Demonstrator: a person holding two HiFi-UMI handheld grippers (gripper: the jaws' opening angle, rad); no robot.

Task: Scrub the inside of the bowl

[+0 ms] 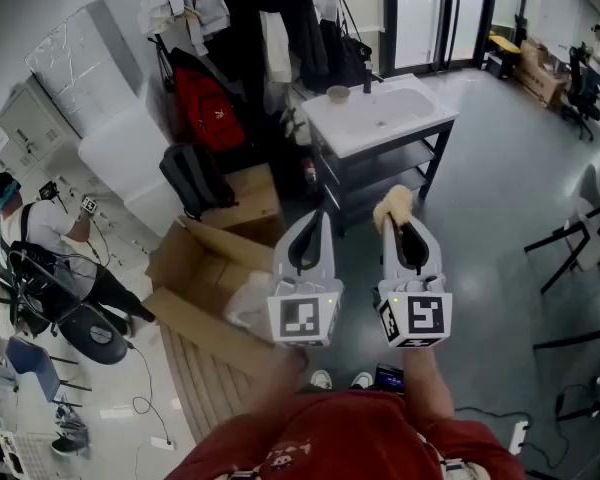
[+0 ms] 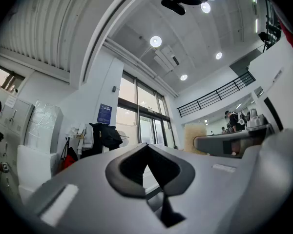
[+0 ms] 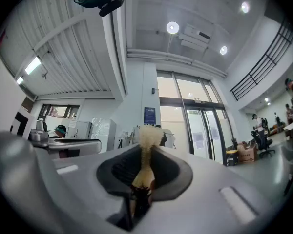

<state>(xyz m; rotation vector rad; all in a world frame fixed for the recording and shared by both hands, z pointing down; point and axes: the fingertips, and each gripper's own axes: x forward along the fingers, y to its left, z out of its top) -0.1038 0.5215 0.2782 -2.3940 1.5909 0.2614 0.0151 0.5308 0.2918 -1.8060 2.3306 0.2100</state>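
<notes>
A small beige bowl (image 1: 338, 94) stands at the back left corner of a white sink counter (image 1: 420, 118), far ahead of both grippers. My right gripper (image 1: 401, 220) is shut on a yellow sponge (image 1: 392, 206), which sticks out past its tips. The sponge (image 3: 146, 139) shows pinched between the black pads in the right gripper view, where the right gripper (image 3: 145, 155) points up at the room. My left gripper (image 1: 316, 218) is held level beside it, shut with nothing in it. In the left gripper view the left gripper (image 2: 147, 151) has its pads together, and the sponge (image 2: 195, 138) shows at the right.
Open cardboard boxes (image 1: 212, 268) lie on the floor at the left. A black backpack (image 1: 193, 176) and a red one (image 1: 209, 108) lean near a clothes rack. A person (image 1: 42, 230) stands at the far left. Chairs (image 1: 580, 238) stand at the right.
</notes>
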